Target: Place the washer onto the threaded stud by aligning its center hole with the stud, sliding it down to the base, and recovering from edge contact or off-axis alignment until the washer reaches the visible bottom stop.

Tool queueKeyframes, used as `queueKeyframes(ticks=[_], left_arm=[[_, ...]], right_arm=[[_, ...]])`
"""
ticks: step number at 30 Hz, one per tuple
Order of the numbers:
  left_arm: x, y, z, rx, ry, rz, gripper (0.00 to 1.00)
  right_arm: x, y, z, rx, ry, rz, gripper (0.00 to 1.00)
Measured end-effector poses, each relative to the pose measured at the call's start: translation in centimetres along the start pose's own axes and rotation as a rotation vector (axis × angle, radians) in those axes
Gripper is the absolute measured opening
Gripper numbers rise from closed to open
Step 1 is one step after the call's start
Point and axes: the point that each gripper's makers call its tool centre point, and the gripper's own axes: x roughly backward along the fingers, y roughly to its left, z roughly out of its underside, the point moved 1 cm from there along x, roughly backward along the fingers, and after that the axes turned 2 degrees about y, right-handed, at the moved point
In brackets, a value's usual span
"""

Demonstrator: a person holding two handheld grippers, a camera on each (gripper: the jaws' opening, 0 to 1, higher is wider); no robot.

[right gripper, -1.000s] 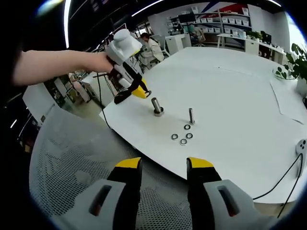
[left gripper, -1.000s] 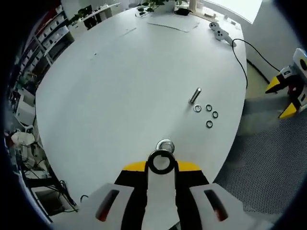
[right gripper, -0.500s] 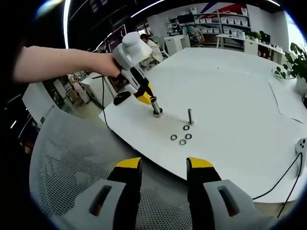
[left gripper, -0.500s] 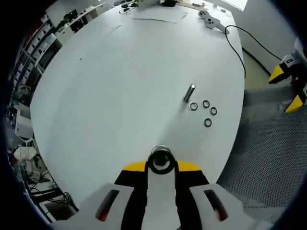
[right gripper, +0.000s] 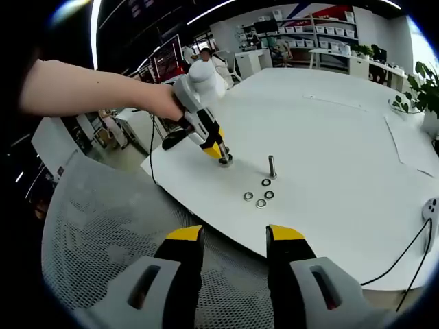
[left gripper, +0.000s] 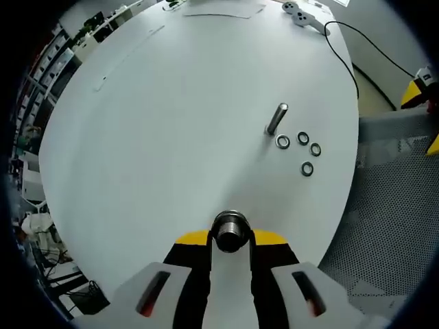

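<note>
1. Left gripper [left gripper: 231, 241]: jaws pinched shut on the washer [left gripper: 230, 221], held right over the threaded stud [left gripper: 230, 233]; stud axis runs straight up through the hole.
2. Right gripper [right gripper: 229, 248]: jaws apart, empty, well off the white table [right gripper: 329, 137].
3. Four spare washers [left gripper: 299, 151] lie beside a second stud [left gripper: 277, 118].

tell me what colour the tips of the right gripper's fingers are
Yellow tips on the right gripper, above black; clearest in the right gripper view.

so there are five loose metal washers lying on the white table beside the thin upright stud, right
Not five: the left gripper view shows four loose metal washers lying on the white table beside the thin upright stud.
</note>
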Motion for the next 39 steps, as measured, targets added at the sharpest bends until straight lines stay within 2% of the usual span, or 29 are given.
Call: queueKeyframes(ticks=[7, 11, 14, 17, 21, 23, 24, 27, 29, 31, 33, 36, 39], left_arm=[[-1.1, 0.1, 0.2, -0.013, 0.02, -0.007, 0.19], [-1.4, -0.1, 0.3, -0.002, 0.008, 0.003, 0.2], [-1.3, -0.2, 0.2, 0.024, -0.026, 0.003, 0.21], [-1.0, 0.3, 0.1, 0.05, -0.061, -0.021, 0.31], [0.0, 0.5, 0.4, 0.069, -0.078, -0.041, 0.32], [0.4, 0.5, 0.5, 0.1, -0.102, -0.047, 0.33], [0.7, 0.5, 0.4, 0.129, -0.136, -0.044, 0.34], [1.6, 0.7, 1.1, 0.156, -0.15, -0.066, 0.36], [2.3, 0.6, 1.3, 0.189, -0.184, -0.082, 0.36], [3.3, 0.3, 1.6, 0.263, -0.226, -0.097, 0.36], [4.5, -0.4, 1.6, 0.332, -0.293, -0.106, 0.36], [5.7, -1.2, 2.3, 0.369, -0.327, -0.138, 0.36], [6.9, -2.5, 2.9, 0.415, -0.374, -0.137, 0.37]], right_arm=[[0.0, -0.1, 0.0, -0.005, 0.0, 0.005, 0.38], [0.0, -0.1, -0.1, -0.004, 0.0, 0.004, 0.38], [0.0, -0.1, -0.1, -0.002, 0.001, 0.002, 0.38], [0.0, -0.1, -0.1, -0.004, -0.002, 0.0, 0.38], [0.0, 0.1, -0.2, 0.0, -0.004, -0.005, 0.38], [0.0, 0.1, -0.2, 0.002, -0.007, -0.009, 0.38], [0.0, 0.1, -0.3, 0.001, -0.009, -0.011, 0.38], [0.0, 0.2, -0.3, 0.001, -0.016, -0.017, 0.37], [0.0, 0.3, -0.4, 0.002, -0.019, -0.022, 0.37], [0.0, 0.4, -0.5, 0.004, -0.024, -0.024, 0.37], [0.1, 0.3, -0.6, -0.002, -0.034, -0.022, 0.37], [0.1, 0.3, -0.7, -0.002, -0.038, -0.022, 0.37], [0.1, 0.2, -0.7, -0.005, -0.037, -0.015, 0.37]])
